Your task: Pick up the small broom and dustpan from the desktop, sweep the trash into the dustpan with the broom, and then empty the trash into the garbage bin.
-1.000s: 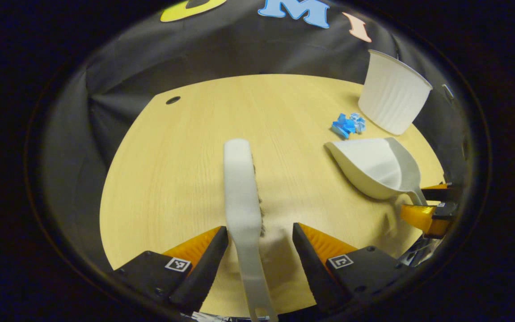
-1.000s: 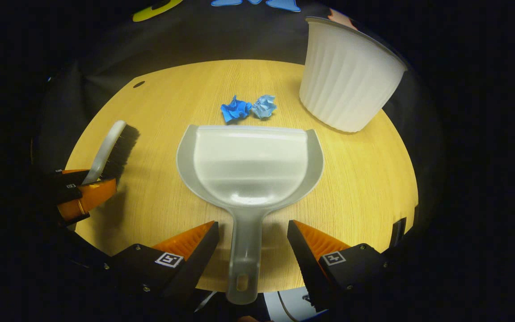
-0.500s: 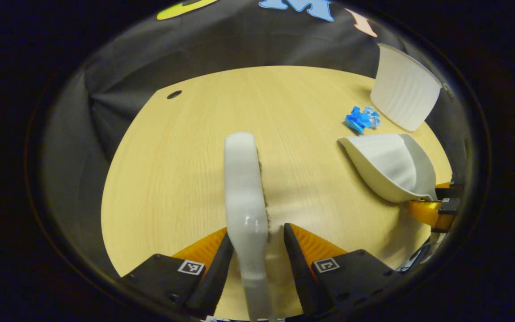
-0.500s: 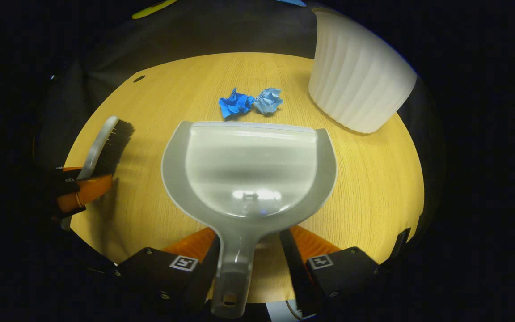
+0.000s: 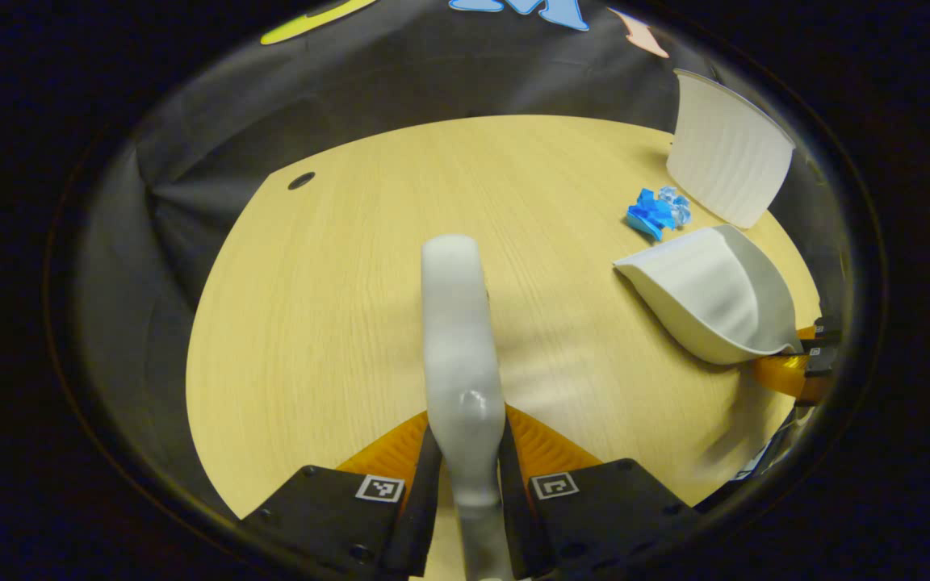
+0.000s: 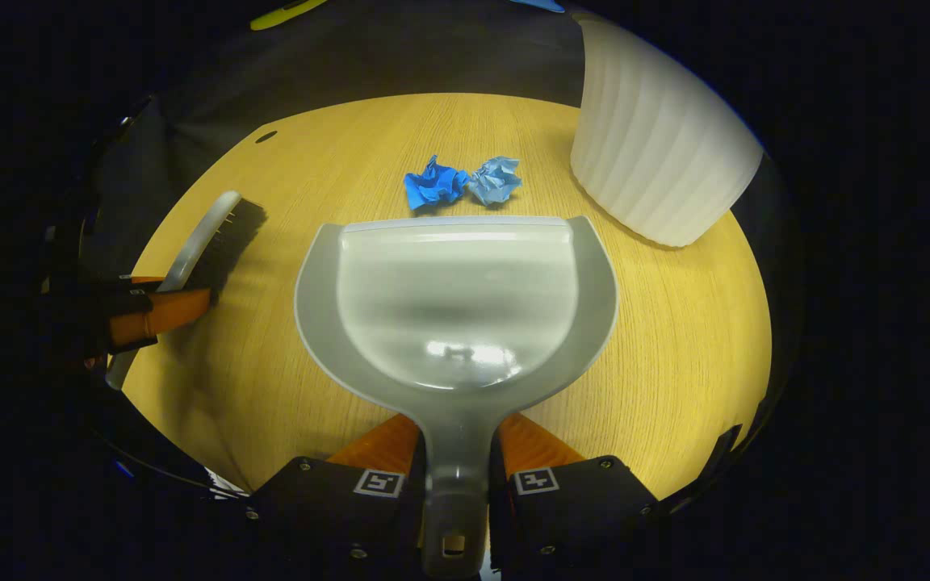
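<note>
The small white broom (image 5: 458, 339) points away along the wooden desktop (image 5: 336, 266), and my left gripper (image 5: 465, 476) is shut on its handle. From the right gripper view the broom (image 6: 211, 238) shows dark bristles at the left, held by that same gripper (image 6: 154, 311). The grey dustpan (image 6: 457, 298) lies mouth forward, my right gripper (image 6: 455, 476) shut on its handle. Two crumpled blue paper balls (image 6: 461, 181) sit just past the pan's front lip. In the left gripper view the dustpan (image 5: 711, 290) is at the right, the blue paper (image 5: 655, 211) beyond it.
A white ribbed garbage bin (image 6: 659, 153) stands at the far right of the desktop, close to the paper; it also appears as the bin (image 5: 727, 149) in the left gripper view. A small dark hole (image 5: 301, 180) marks the desktop's far left corner. Black cloth walls surround the desk.
Both grippers went from open around the handles to shut on them. The dustpan and broom handles now sit deeper between the fingers, and the pan's lip is closer to the blue paper.
</note>
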`<state>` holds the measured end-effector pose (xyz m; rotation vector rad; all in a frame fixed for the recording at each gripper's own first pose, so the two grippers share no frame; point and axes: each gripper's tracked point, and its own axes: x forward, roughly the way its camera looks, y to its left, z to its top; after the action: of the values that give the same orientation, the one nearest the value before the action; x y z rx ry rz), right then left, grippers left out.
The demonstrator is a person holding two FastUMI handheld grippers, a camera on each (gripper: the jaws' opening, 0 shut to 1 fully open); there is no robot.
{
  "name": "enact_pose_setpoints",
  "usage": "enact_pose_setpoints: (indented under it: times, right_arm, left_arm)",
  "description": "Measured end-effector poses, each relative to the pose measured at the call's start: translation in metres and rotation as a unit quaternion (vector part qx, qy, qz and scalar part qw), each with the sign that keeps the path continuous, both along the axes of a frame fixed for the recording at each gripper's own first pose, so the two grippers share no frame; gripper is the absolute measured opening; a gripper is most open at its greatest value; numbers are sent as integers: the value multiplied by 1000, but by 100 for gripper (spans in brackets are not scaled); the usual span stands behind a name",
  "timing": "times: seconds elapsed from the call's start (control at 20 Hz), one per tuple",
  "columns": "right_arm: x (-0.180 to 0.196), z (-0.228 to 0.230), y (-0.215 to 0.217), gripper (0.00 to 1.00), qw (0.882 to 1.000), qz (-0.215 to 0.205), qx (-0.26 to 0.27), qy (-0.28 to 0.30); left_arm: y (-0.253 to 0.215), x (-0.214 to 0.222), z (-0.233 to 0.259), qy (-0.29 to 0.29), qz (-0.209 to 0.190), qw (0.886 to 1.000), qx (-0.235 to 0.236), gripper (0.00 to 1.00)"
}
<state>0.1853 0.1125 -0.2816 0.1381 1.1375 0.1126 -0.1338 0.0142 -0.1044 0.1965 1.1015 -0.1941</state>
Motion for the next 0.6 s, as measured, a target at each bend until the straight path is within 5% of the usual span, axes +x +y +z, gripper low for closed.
enact_pose_setpoints:
  times: [0.6]
  right_arm:
    - [0,-4,-50,35,995,95,-5,-13]
  left_arm:
    - [-62,72,-1,-18,-88,996,-2,41]
